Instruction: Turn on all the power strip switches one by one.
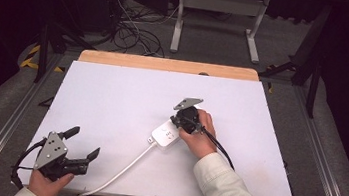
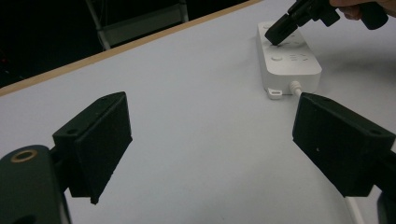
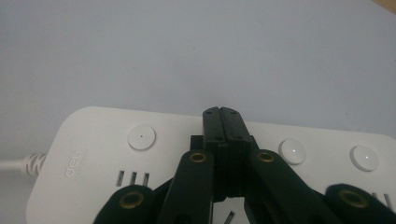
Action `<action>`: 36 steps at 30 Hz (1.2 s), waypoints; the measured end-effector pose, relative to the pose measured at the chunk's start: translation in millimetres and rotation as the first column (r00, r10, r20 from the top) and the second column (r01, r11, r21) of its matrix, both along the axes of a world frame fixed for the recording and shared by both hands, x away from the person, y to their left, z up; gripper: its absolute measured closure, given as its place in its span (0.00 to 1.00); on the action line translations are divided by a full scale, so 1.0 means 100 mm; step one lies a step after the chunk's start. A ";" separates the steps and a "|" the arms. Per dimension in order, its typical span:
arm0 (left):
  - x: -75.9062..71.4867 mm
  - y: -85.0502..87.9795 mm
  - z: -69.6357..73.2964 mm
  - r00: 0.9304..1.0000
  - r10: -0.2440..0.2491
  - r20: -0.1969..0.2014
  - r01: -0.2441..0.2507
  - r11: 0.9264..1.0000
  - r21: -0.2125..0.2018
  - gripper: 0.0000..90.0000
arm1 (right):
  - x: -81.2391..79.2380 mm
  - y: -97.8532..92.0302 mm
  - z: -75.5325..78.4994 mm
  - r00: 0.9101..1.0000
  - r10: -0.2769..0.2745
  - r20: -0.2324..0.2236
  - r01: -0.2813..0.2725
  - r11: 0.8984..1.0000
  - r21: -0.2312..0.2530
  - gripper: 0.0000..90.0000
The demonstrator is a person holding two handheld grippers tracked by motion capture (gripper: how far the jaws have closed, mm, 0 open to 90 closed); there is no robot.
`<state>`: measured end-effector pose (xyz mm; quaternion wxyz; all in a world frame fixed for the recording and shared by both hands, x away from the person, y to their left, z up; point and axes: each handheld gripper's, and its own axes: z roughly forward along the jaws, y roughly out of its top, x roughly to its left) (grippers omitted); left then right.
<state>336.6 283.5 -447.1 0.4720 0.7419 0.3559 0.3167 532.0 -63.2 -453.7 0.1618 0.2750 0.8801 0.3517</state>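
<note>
1. The left gripper is resting at the near left corner of the worktop, well apart from the work. Its fingers are standing wide with nothing between them, and they are pointing across the white surface toward the strip.

2. A white cord is running from the near edge up to the power strip, which is lying flat near the middle of the worktop, slightly right of centre.

3. The right gripper is coming down on the strip from above, held in the right hand. Its fingers are pressed fully together, holding nothing, and are working as a single blunt tip.

4. In the right gripper view that tip is sitting on the strip's top face, between one round button on one side and two more on the other. Whether a button lies under the tip cannot be told, as the fingers are covering that spot.

5. The step in hand is probably pressing a switch on the strip. To do it well:
   - keeping the fingers shut, so the tip is staying narrow and firm;
   - pushing straight down, not at a slant, so the light strip is not sliding or tipping;
   - centring the tip on one button, clear of its neighbours and of the socket slots;
   - easing off once the switch gives.

6. The left gripper could be steadying the strip's cord end if it starts shifting.
</note>
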 end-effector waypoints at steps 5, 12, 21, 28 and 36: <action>-0.01 0.00 0.00 1.000 0.002 0.001 -0.002 1.000 -0.003 0.13 | -0.02 0.00 -0.02 1.000 -0.004 0.016 0.004 1.000 0.004 1.00; 0.00 0.00 0.00 1.000 -0.001 -0.002 0.001 1.000 0.002 0.13 | -0.02 0.00 -0.04 1.000 -0.008 0.011 0.008 1.000 0.010 1.00; 0.00 0.00 0.00 1.000 0.000 -0.001 0.000 1.000 0.002 0.13 | -0.02 0.02 -0.05 1.000 -0.024 0.011 0.024 1.000 0.011 1.00; -0.01 0.00 0.00 1.000 0.001 0.002 -0.001 1.000 -0.001 0.13 | -0.01 0.04 -0.05 0.999 -0.036 0.008 0.036 0.999 0.007 1.00; 0.00 0.01 0.00 1.000 0.006 -0.001 -0.006 1.000 -0.005 0.13 | -0.09 0.06 0.31 0.999 0.032 0.017 -0.034 0.992 0.125 1.00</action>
